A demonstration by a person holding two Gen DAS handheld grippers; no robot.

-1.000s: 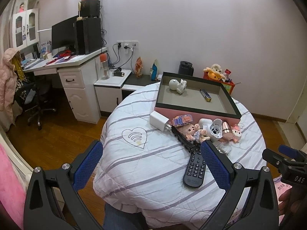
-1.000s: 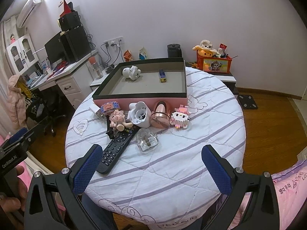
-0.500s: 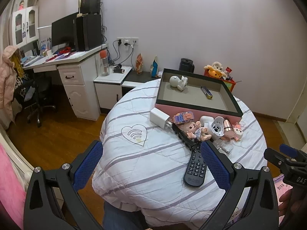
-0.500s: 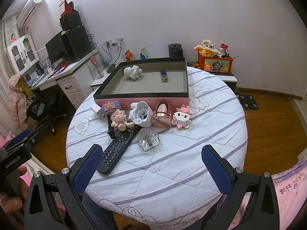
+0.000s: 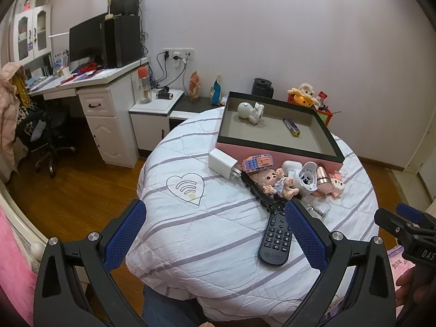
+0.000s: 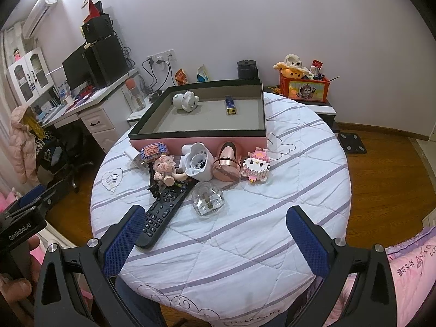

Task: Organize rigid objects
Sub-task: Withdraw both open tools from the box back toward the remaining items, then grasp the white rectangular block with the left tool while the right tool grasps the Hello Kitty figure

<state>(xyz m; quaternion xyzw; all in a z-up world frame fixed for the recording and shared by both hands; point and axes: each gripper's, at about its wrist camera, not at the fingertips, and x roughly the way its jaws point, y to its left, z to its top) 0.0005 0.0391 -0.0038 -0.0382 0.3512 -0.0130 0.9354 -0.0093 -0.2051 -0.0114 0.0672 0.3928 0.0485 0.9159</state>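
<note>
Nearest the cameras, the left tool (image 5: 215, 230) and the right tool (image 6: 215, 231) both hang above the near edge of the round worktop (image 6: 272, 218), each with its blue-padded jaws spread wide and nothing between them. Just beyond, on the striped quilted cover, a black remote control (image 6: 163, 212) lies slantwise, with a clear glass piece (image 6: 207, 200) just beside it to the right. Behind these stands a crowded row of small things: a white charger plug (image 5: 222, 162), a brick-built toy (image 6: 154, 151), a small doll (image 6: 164, 170) lying against the remote's far end, a white cup-shaped part (image 6: 199, 162), a rose-gold container (image 6: 226, 162) and a pink-and-white block figure (image 6: 256, 164). The row sits right against the front wall of a pink box (image 6: 196, 137) with a dark rim. Inside the box, toward its back, rest a white figurine (image 6: 185, 100) and a small blue battery (image 6: 230, 105), well apart from each other.
</note>
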